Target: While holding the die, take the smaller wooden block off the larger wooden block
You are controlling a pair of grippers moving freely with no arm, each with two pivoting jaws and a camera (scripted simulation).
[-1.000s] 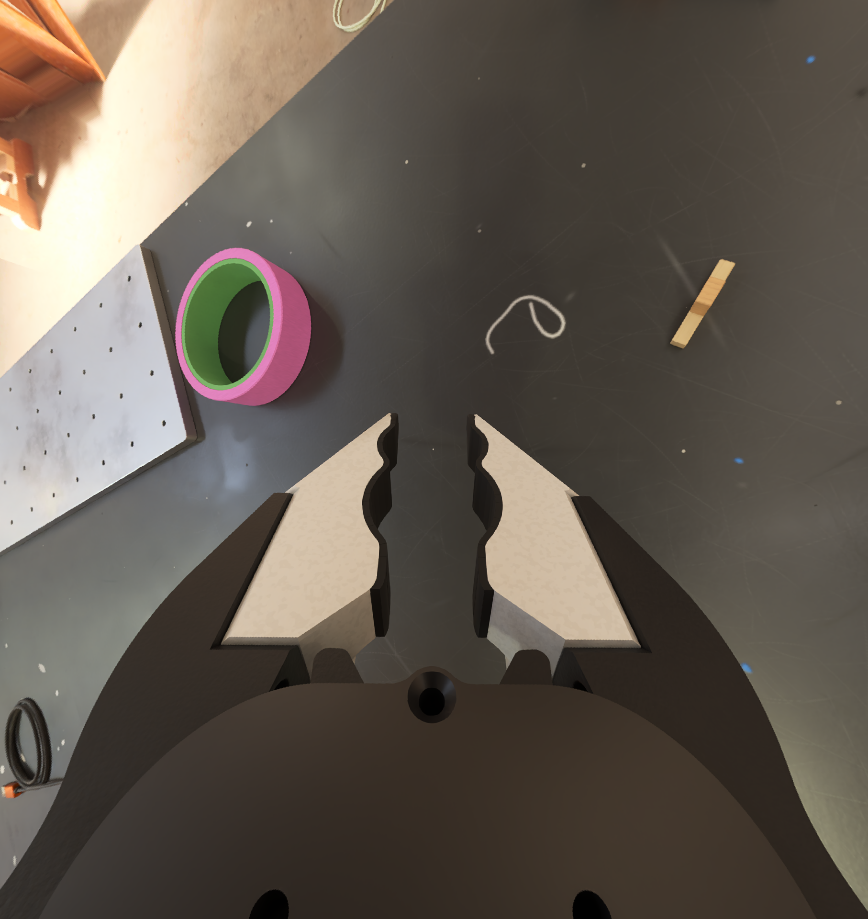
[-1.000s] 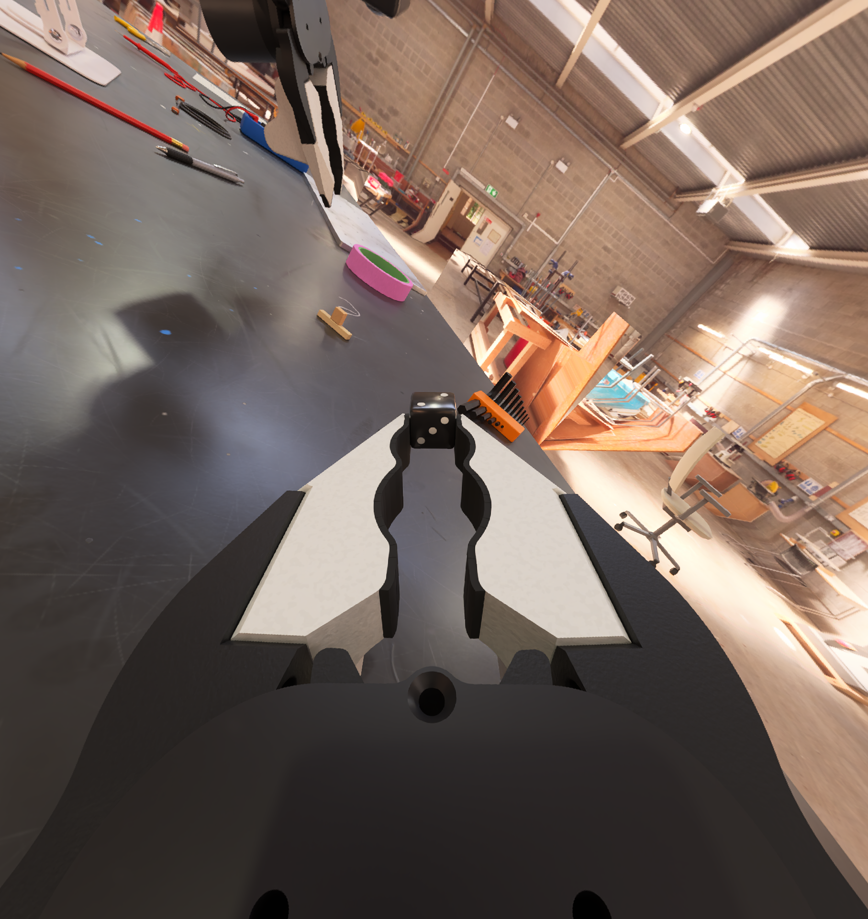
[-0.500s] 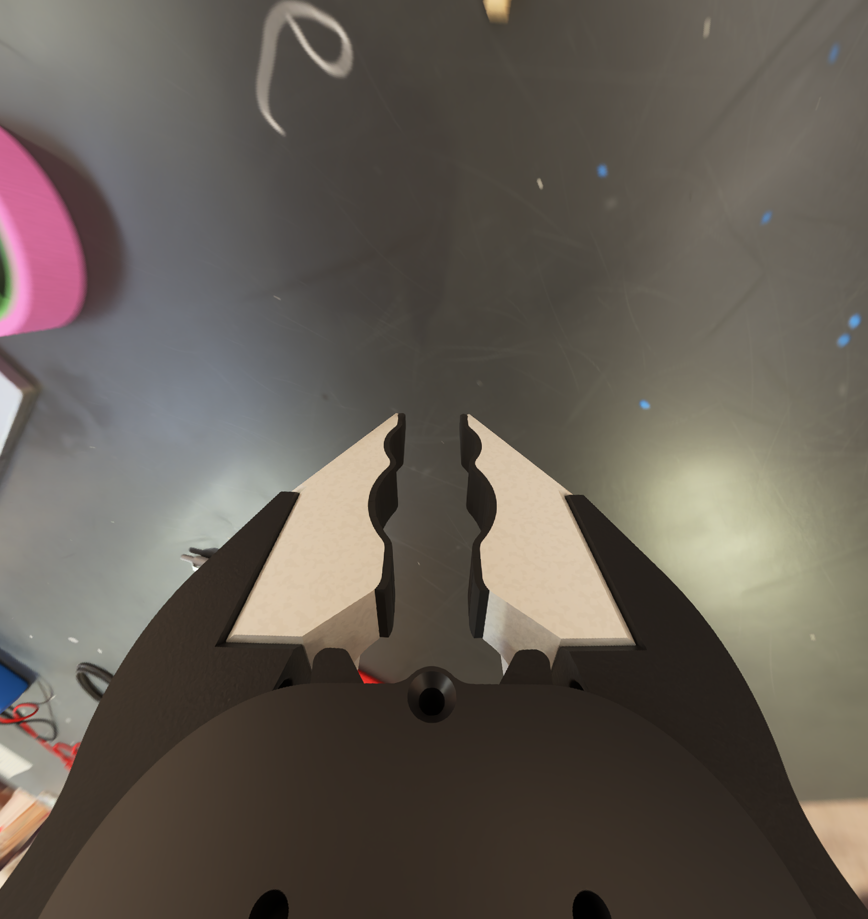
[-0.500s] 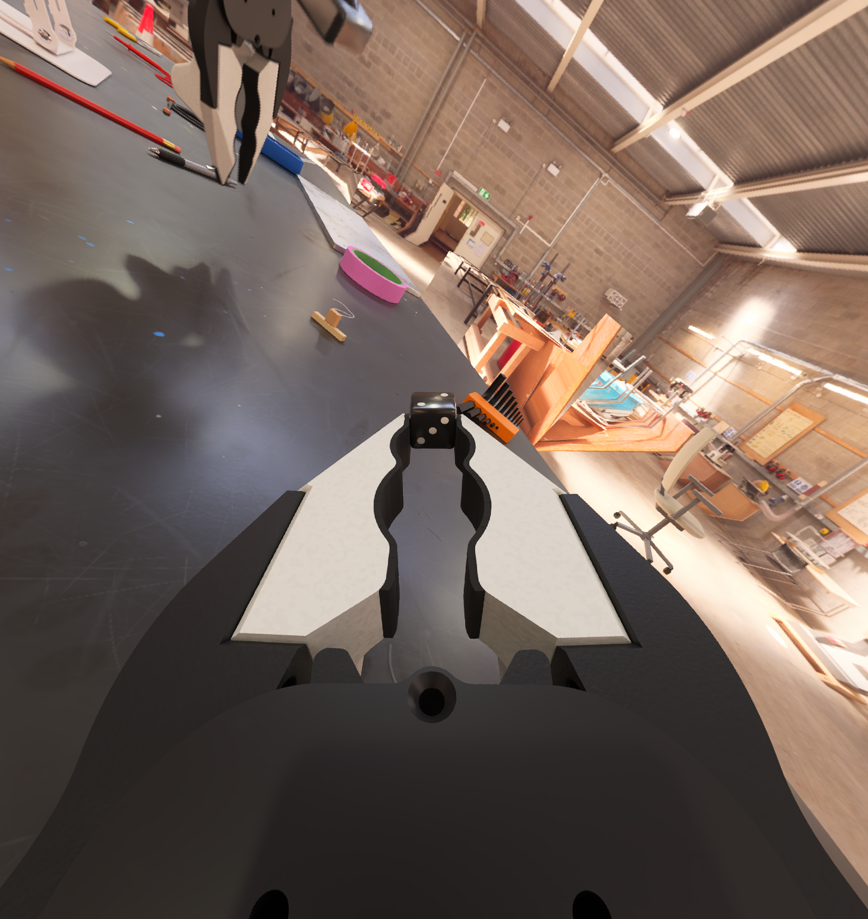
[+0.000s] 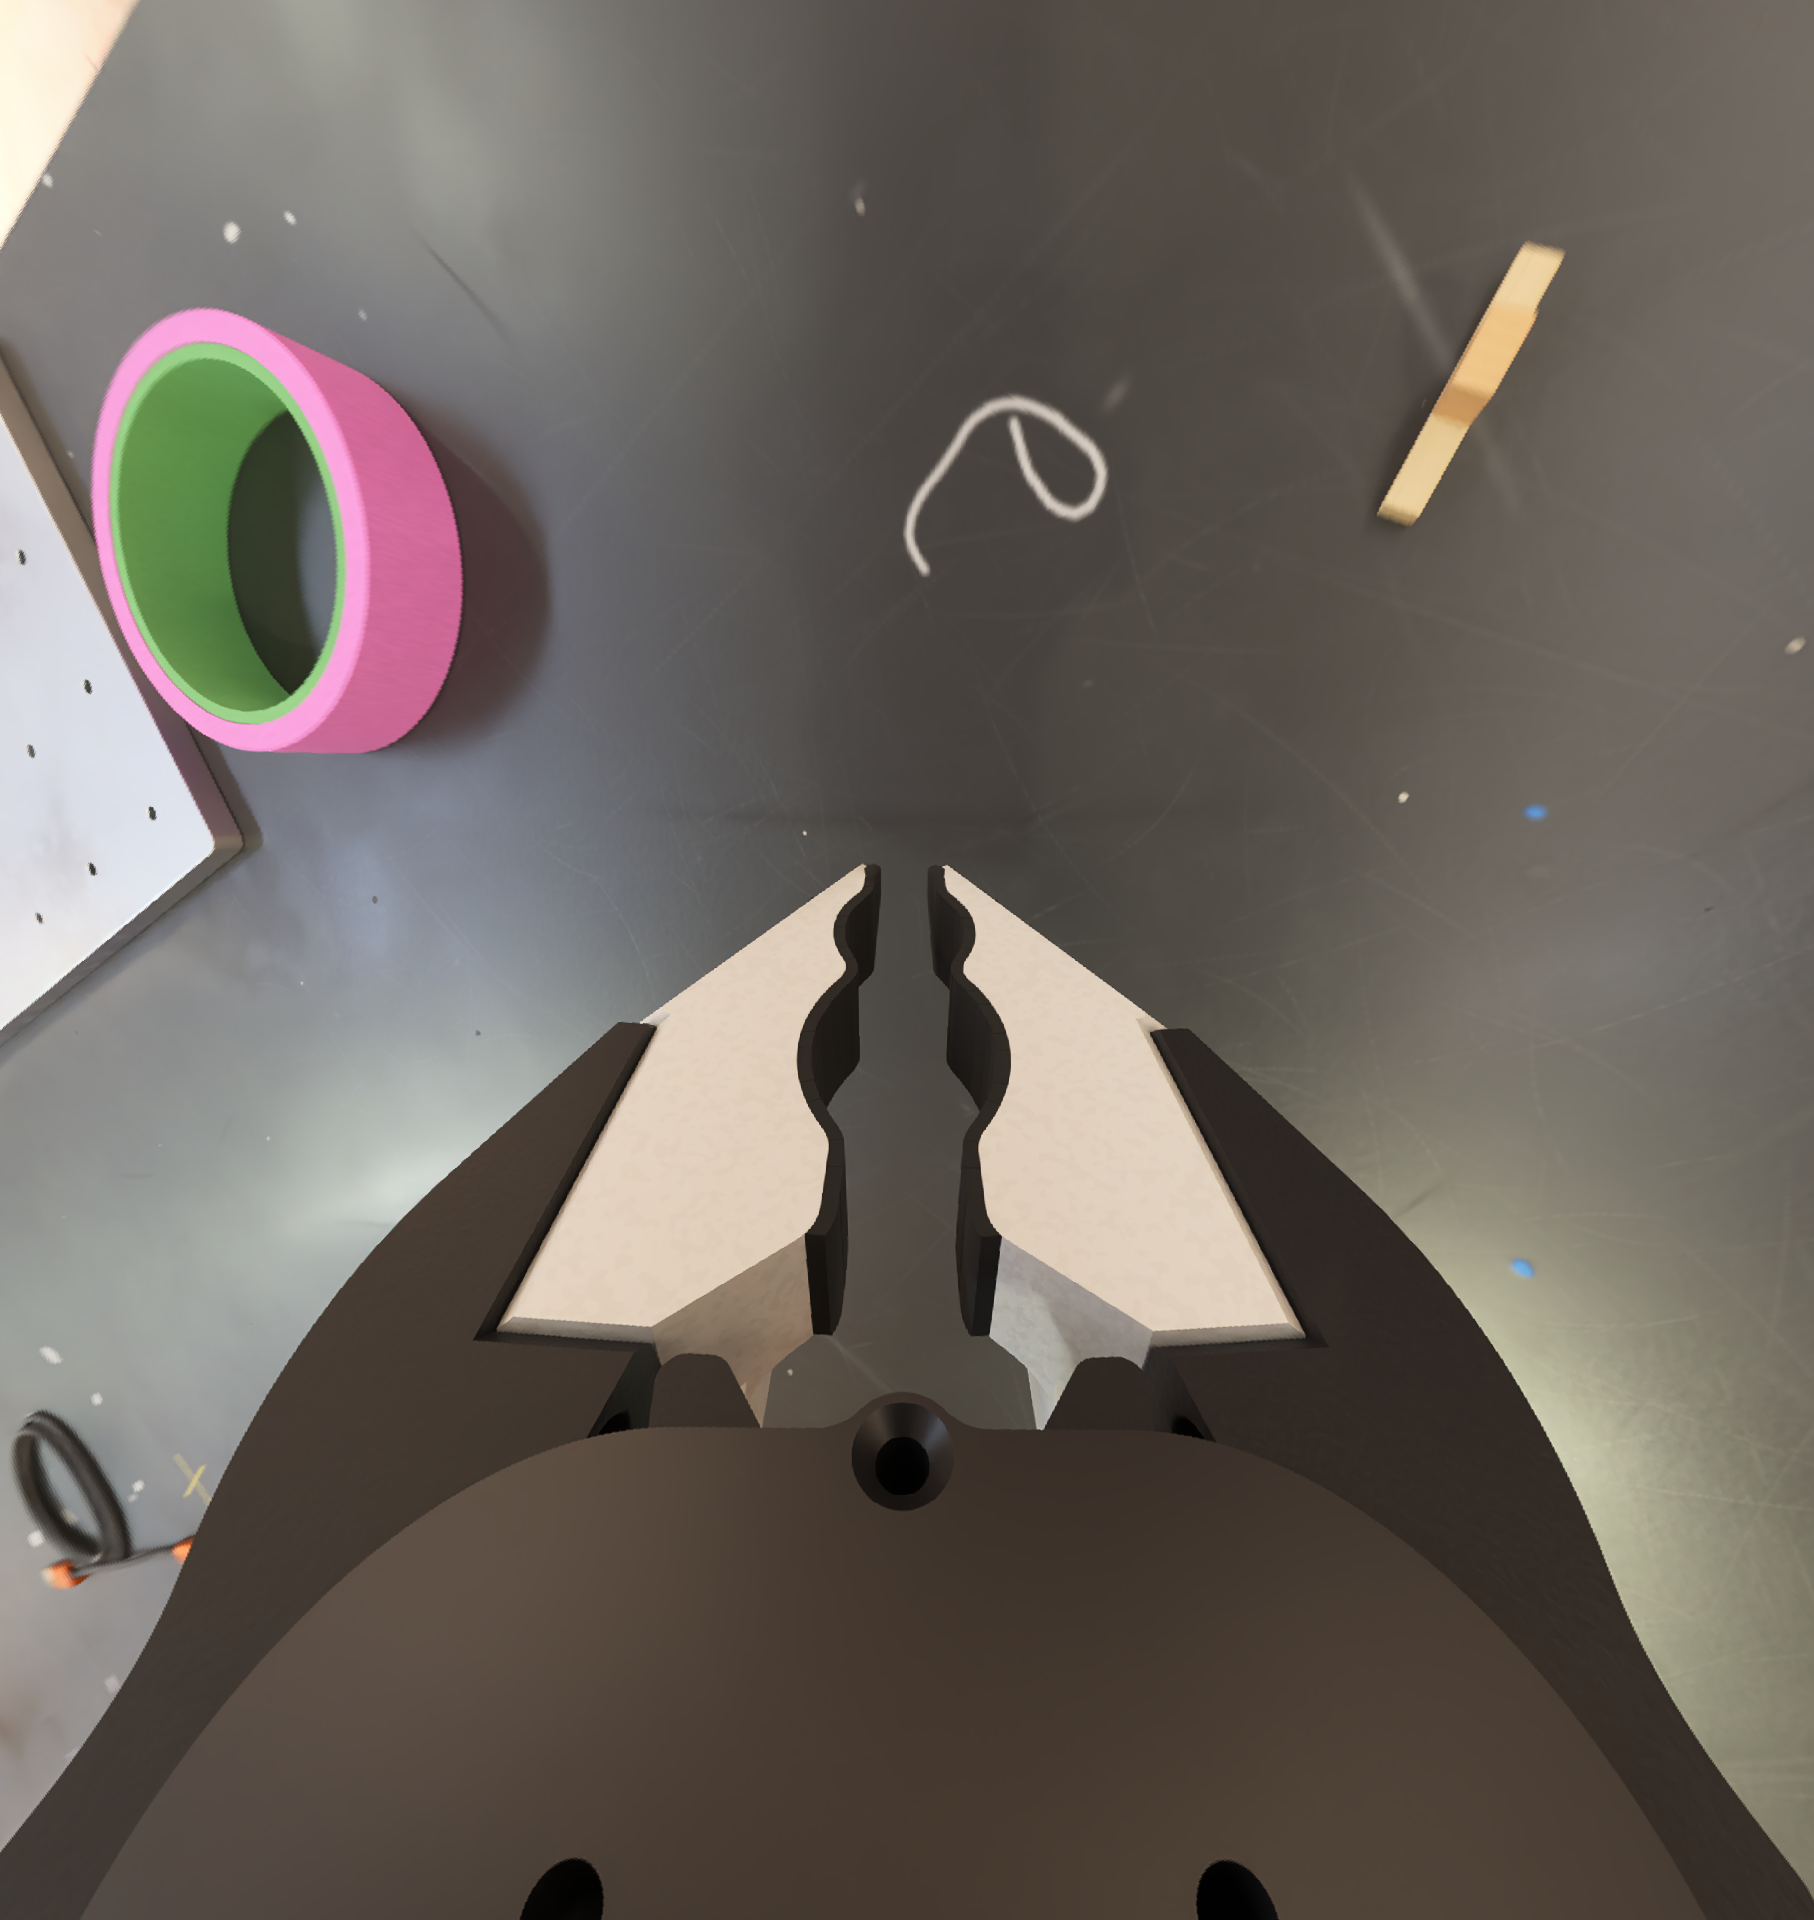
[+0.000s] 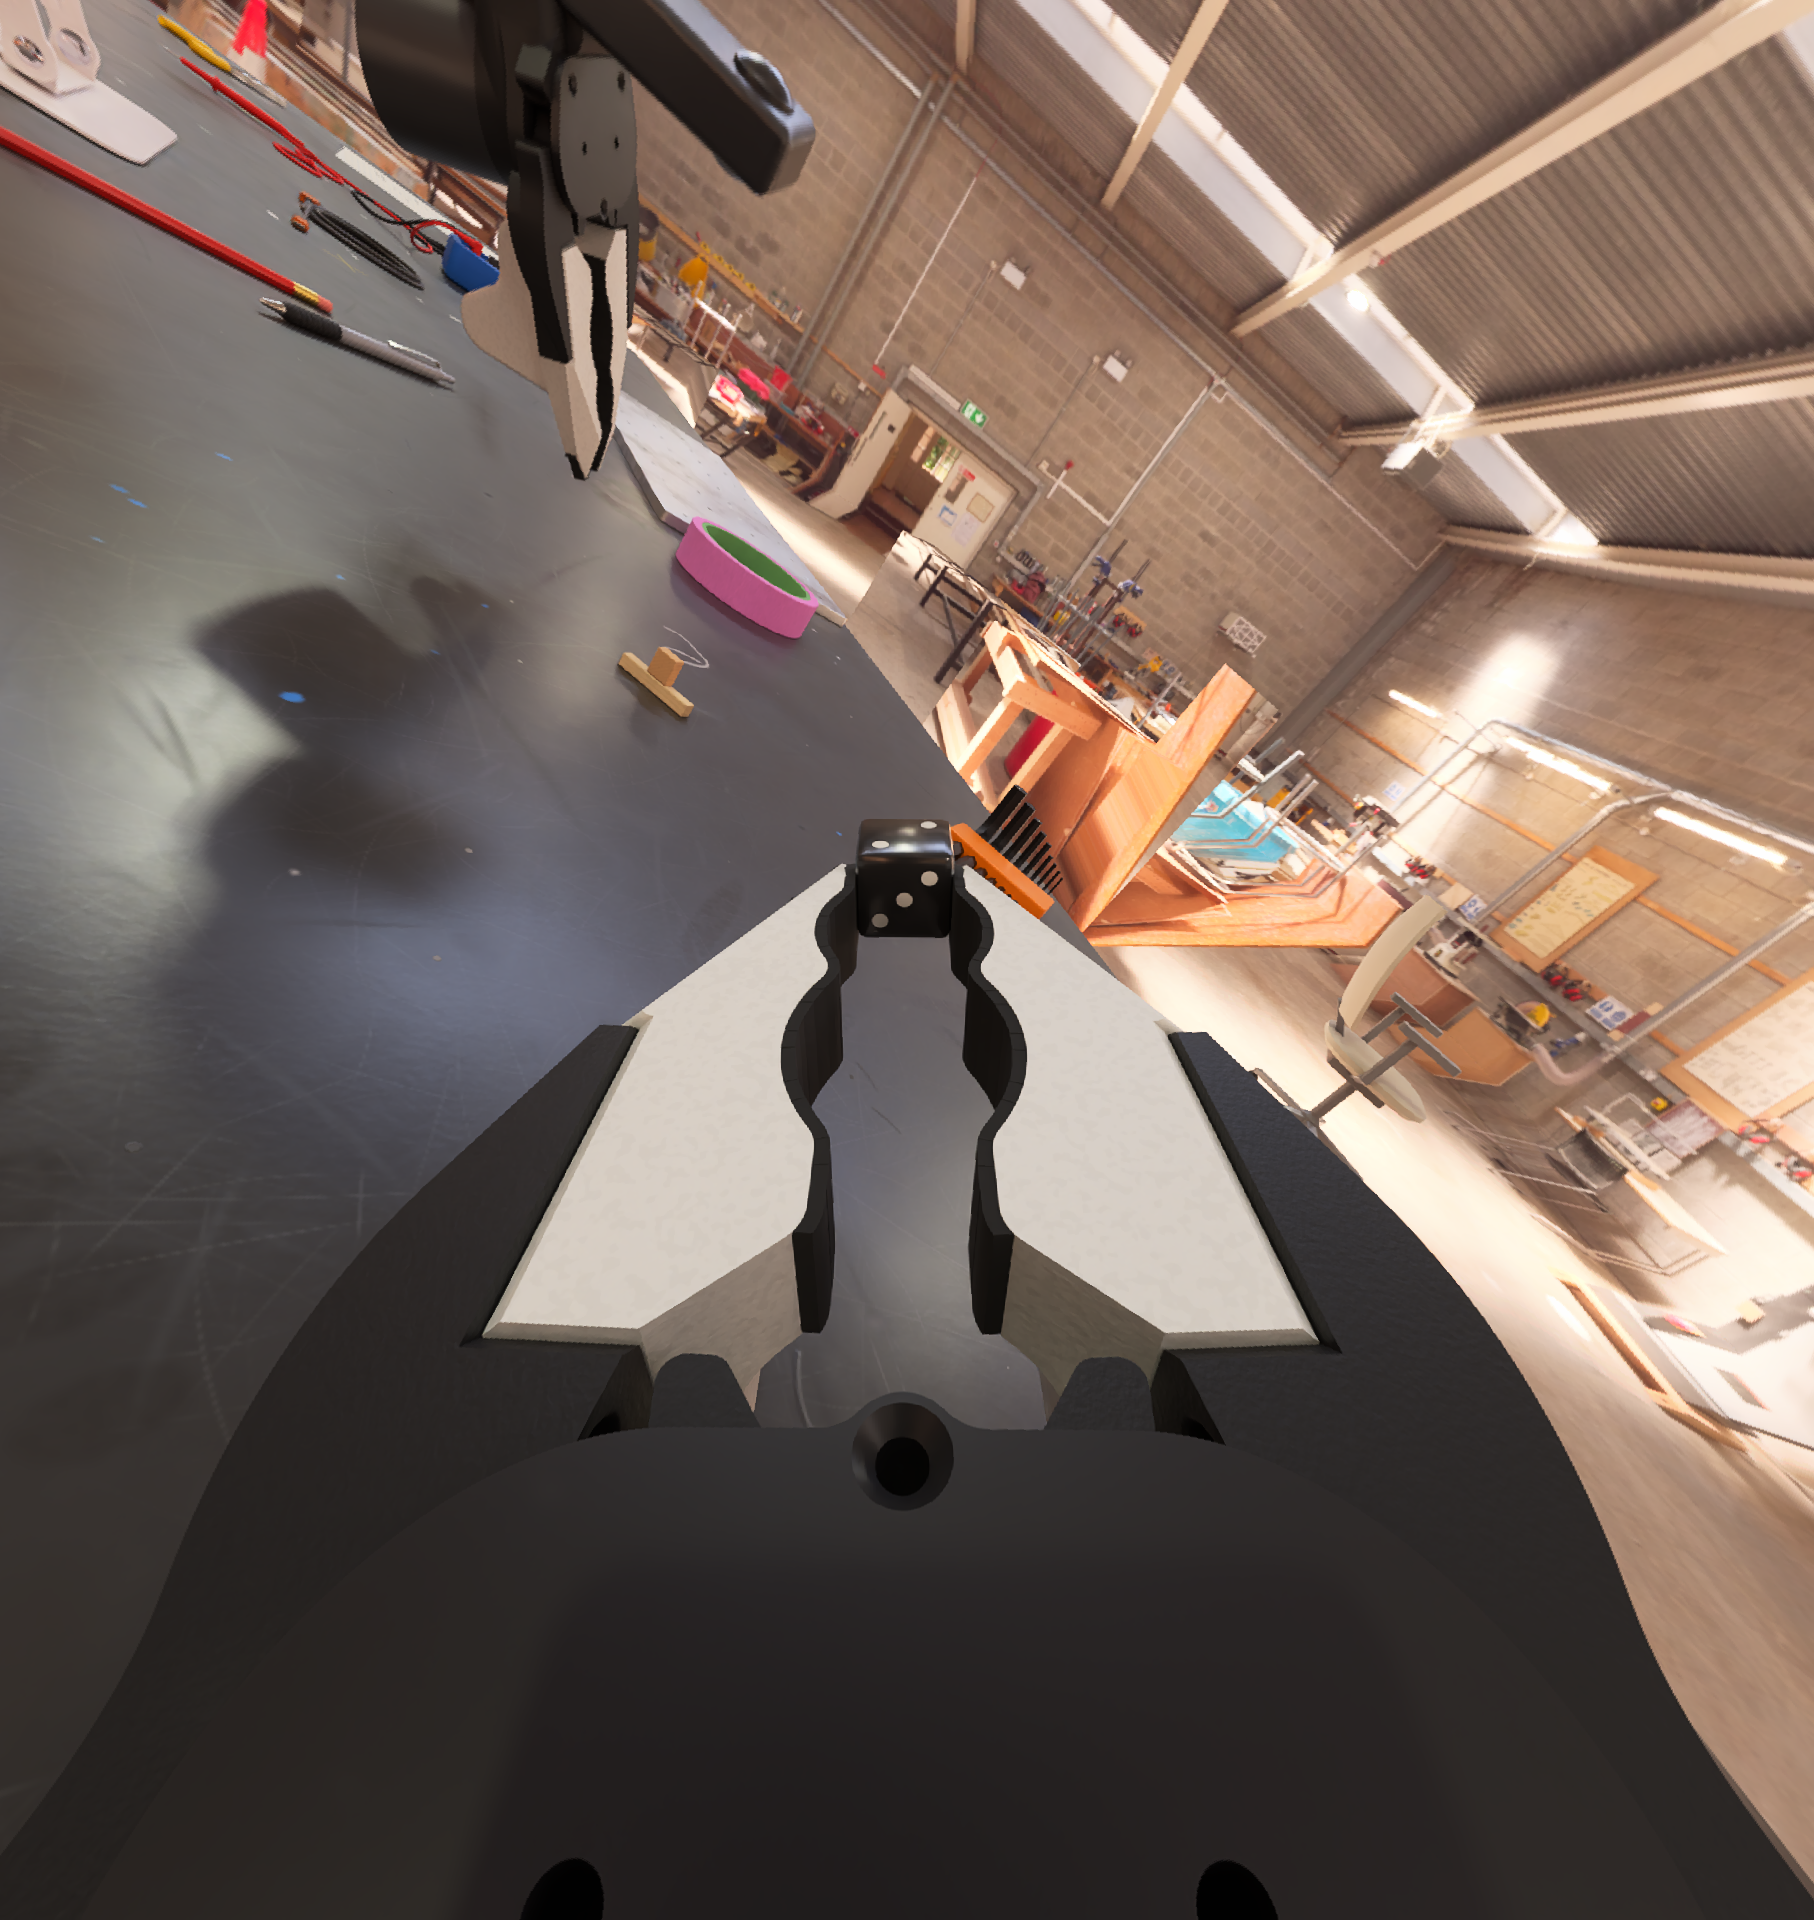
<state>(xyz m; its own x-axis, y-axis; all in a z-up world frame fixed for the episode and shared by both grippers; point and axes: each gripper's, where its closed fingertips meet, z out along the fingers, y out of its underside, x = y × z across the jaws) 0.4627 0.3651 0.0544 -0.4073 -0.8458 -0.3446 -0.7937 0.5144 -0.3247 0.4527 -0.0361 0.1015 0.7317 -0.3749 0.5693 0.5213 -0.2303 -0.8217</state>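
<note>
The larger wooden block (image 5: 1414, 480) is a flat strip on the dark table, up and to the right of my left gripper (image 5: 903, 871). The smaller wooden block (image 5: 1466, 400) sits on its middle. The left gripper hangs above the table, pointing down, its jaws closed to a thin slit with nothing between them. In the right wrist view the left gripper (image 6: 583, 462) hovers left of and above the larger block (image 6: 679, 703) and the smaller block (image 6: 666, 663). My right gripper (image 6: 903, 878) is shut on the black die (image 6: 901, 902), held at its fingertips near the table edge.
A pink tape roll with a green inside (image 5: 279, 530) (image 6: 747, 577) stands left of a white string loop (image 5: 1007, 478). A grey perforated plate (image 5: 41, 727) lies at the left edge. An orange holder of black bits (image 6: 1007, 847) sits behind the die. A red pencil (image 6: 134, 203) and a pen (image 6: 363, 338) lie farther back.
My left gripper swung away over the table and came back above the tape roll and blocks, and its jaws narrowed steadily. The right gripper kept the die and barely moved.
</note>
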